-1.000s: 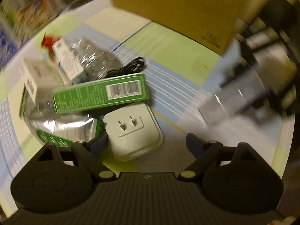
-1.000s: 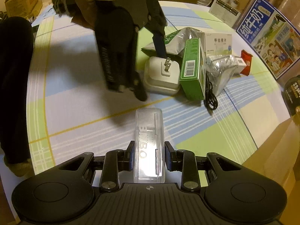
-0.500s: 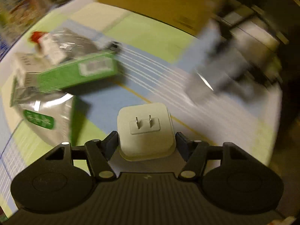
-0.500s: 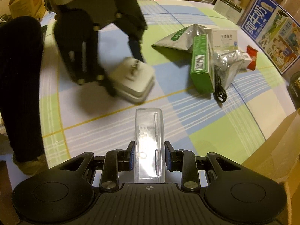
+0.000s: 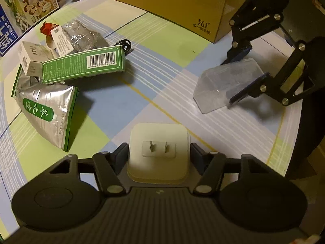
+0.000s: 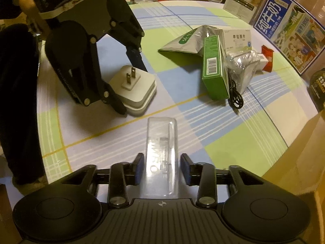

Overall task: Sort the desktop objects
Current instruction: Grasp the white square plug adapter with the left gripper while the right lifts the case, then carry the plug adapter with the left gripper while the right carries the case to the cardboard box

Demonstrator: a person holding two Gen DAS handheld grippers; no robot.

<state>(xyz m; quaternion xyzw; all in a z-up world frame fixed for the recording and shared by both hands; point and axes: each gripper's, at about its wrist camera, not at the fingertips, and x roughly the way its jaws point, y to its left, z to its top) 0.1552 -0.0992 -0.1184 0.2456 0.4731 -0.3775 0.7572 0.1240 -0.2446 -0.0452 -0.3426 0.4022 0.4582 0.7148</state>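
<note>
Lower centre, the left gripper point(image 5: 159, 152) clamps a smooth white plug point(image 5: 158, 152) on bare checked cloth point(image 5: 223, 134); the right gripper point(image 6: 161, 167), jaws opening, straddles a clear case point(image 6: 161, 154), pads apart.

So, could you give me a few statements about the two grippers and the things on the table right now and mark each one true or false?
1. The white plug adapter sits between the fingers of the left gripper. True.
2. The adapter's two prongs point down into the table. False: they point up.
3. The right gripper squeezes the clear plastic case firmly. False: its jaws are opening, with gaps on both sides of the case between them.
4. The green box lies beside the silver pouch. True.
5. The black cable is plugged into the adapter. False: it lies coiled by the green box, apart from the adapter.
</note>
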